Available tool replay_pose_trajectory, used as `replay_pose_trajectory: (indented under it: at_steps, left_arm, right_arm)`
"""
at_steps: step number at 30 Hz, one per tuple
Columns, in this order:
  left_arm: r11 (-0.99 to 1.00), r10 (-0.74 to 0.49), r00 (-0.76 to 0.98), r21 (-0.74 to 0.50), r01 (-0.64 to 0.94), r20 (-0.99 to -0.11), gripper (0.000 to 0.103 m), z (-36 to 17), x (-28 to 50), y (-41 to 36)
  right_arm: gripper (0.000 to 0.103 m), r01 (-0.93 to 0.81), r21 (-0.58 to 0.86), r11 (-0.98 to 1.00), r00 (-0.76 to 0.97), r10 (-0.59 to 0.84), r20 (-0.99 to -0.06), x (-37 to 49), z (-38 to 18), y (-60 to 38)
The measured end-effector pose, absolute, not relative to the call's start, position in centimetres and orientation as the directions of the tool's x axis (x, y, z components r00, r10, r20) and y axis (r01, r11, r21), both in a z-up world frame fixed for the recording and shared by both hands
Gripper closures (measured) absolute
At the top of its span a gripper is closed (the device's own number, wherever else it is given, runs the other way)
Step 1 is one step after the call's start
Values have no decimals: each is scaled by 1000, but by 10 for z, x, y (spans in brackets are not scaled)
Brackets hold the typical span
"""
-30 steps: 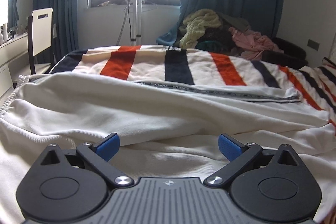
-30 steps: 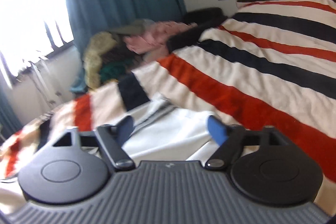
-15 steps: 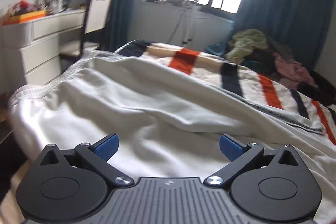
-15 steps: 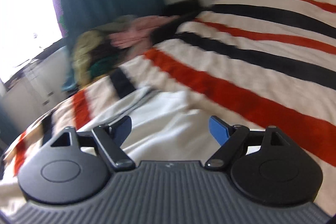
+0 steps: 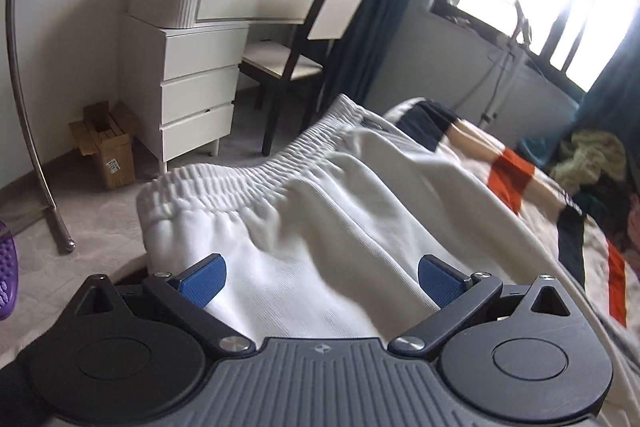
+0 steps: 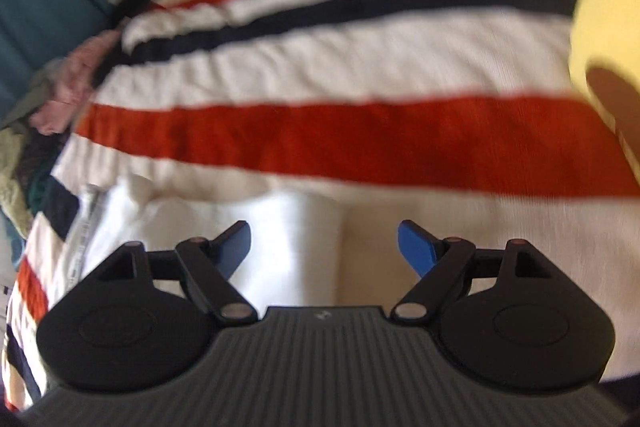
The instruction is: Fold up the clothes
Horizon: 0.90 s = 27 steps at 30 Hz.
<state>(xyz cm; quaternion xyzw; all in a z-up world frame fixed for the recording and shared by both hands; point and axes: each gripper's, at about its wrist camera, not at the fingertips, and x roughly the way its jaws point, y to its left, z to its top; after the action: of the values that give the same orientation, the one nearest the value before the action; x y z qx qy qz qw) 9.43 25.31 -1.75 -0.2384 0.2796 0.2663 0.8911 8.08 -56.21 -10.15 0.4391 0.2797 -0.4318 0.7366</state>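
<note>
White sweatpants (image 5: 320, 227) lie on the striped bed, their elastic waistband (image 5: 240, 171) at the bed's near-left edge. My left gripper (image 5: 320, 279) is open and empty, hovering just over the pants behind the waistband. In the right wrist view a white pant leg end (image 6: 280, 251) lies on the red, black and cream striped blanket (image 6: 340, 135). My right gripper (image 6: 324, 247) is open and empty right over that leg end. This view is blurred.
A white dresser (image 5: 192, 67) and chair (image 5: 304, 59) stand left of the bed, with a cardboard box (image 5: 104, 147) and a metal pole (image 5: 28, 107) on the floor. A clothes pile (image 5: 592, 167) sits at the bed's far end. A yellow object (image 6: 608, 27) is at the right.
My left gripper has swung left from the pant legs to the waistband end. My right gripper has swung right and tilted down toward the blanket and leg end. Both stayed open.
</note>
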Motion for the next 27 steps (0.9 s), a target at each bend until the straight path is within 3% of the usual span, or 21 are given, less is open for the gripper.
replay_pose_trajectory:
  at_steps: [5,10,12,14,16,20,27]
  left_arm:
    - [685,325,697,-349,-639,-639,1,-31,81,268]
    - [659,335,720,-394,-640,-608,1,-27,69,266]
    - [644,353,733,-417,-641,-582,1,-21,62,265]
    - [622,382,740,-438,-649,-554,0,-15,53,266]
    - [589,425,726,-445,-675,-540,0,-10,43,268]
    - [483,494,646,-433,-761,-582,0,-10,26,279]
    - [302,392,622,-544,-783,-677,2,-30,1,307]
  right_arm:
    - [20,800,567,197,600,-284,-748,76,-121,-568]
    - [32,733,666,140,678,-235,-696,78,-125,-570]
    - [42,728,675,119,683,-215,-698,77,-128,-572]
    - [63,723,682,112,689,-190,-699,78,-129,-574]
    - [76,713,694,101,700,-164,-695,78,-130,-576]
    - [95,692,713,110,720,-171,-672,75,-127,-576]
    - [97,653,720,235,756,-253,-603,77,-105,-571]
